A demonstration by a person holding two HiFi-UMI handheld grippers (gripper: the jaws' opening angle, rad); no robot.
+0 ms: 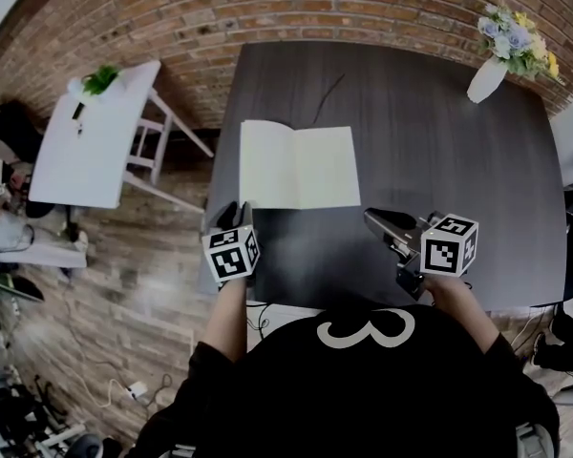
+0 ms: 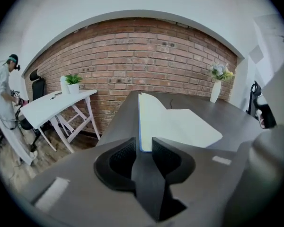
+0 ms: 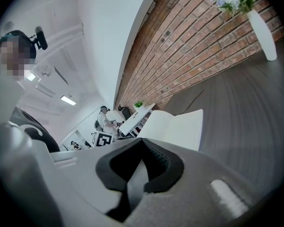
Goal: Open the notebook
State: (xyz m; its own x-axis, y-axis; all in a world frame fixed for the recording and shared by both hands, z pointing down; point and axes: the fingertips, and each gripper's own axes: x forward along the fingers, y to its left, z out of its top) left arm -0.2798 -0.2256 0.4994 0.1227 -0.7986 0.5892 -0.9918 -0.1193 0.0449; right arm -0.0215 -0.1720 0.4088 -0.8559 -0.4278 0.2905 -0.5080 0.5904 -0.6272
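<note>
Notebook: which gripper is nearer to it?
Left. The left gripper is at the near left corner of the open notebook; the right gripper hangs apart, off its near right corner.

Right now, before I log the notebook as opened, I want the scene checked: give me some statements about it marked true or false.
1. The notebook lies open on the dark table. True.
2. The flower vase stands on the notebook. False: it stands apart, at the table's far right corner.
3. The left claw has its jaws apart. True.
4. The right claw grips a page. False: it is shut on nothing, short of the notebook.
</note>
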